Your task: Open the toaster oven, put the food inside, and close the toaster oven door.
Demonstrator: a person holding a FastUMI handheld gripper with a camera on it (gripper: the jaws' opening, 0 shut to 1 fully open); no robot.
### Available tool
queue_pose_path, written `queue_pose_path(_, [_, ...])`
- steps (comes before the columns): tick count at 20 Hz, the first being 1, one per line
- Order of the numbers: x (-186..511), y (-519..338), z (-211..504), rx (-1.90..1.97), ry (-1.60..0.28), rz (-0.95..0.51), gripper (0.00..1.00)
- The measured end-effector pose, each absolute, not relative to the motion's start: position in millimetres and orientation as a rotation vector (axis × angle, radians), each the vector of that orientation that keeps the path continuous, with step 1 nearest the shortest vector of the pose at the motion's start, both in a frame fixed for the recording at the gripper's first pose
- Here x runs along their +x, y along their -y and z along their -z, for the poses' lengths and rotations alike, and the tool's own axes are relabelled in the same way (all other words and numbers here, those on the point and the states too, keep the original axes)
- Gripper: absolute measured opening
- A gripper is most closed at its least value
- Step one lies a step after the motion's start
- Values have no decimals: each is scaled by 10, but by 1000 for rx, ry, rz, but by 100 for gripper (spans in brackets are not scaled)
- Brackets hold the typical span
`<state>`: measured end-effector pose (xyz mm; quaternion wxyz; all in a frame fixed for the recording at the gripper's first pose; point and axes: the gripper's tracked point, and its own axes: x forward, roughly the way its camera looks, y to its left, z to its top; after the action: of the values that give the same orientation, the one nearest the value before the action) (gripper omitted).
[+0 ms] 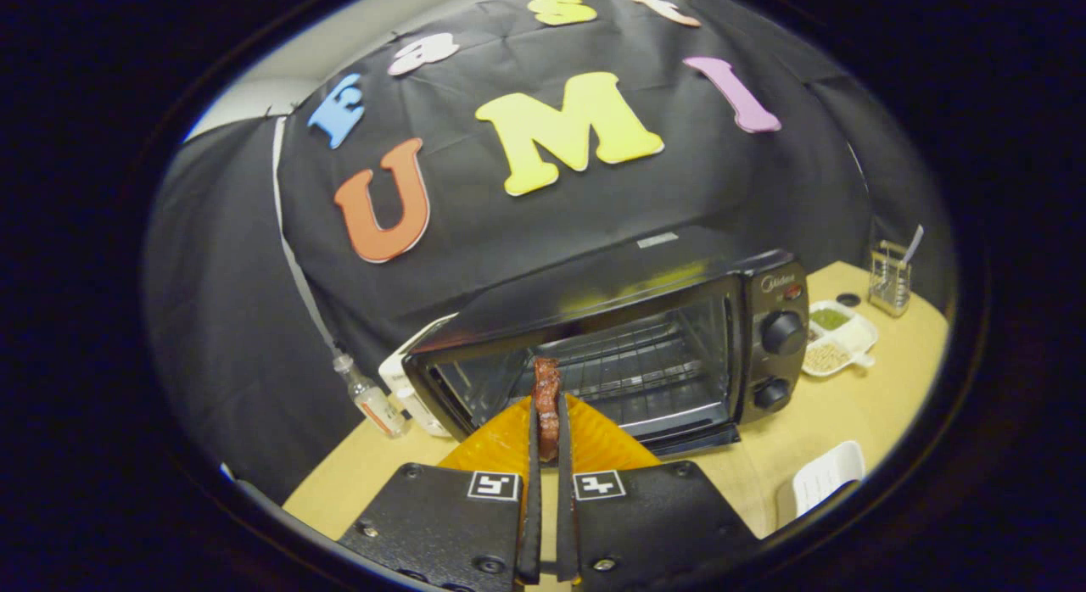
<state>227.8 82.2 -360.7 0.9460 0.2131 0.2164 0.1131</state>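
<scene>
Open oven (611, 354) ahead, tongs (547, 431) gripping food (546, 397)

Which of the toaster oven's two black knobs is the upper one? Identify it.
The larger black round knob, directly under the small red light on the black toaster oven panel; the smaller knob sits below it. The claw is shut on the reddish-brown food piece.

On a tan table (857, 397) we saw a small clear bottle (371, 399) near the black cloth wall, a divided white tray (836, 336) holding green and beige bits, a wire holder (889, 278) beyond it, and a white dish (827, 476).
</scene>
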Motion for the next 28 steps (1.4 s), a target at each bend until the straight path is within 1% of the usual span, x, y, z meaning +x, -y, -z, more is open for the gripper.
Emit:
queue_pose_path(4, [2603,-781,3835,557,-446,-252,10])
queue_pose_path(8, [2818,-691,3918,649,-428,-262,10])
queue_pose_path(15, [2941,-574,4127,617,-473,-224,11])
queue_pose_path(17, [2956,-522,4161,544,-478,-190,14])
queue_pose_path(20, [2968,-371,4154,429,-474,-121,28])
queue_pose_path(21, [2950,-321,4147,412,-474,-101,30])
queue_pose_path(22, [2923,-270,4115,402,-471,-86,35])
queue_pose_path(23, [2879,-261,4070,400,-469,-80,37])
queue_pose_path(24, [2819,-277,4013,395,-466,-93,43])
queue_pose_path(25, [2758,-283,3965,384,-467,-102,44])
queue_pose_path(26, [2683,-263,3944,371,-468,-102,47])
queue_pose_path(28, [2491,-239,3844,352,-460,-99,48])
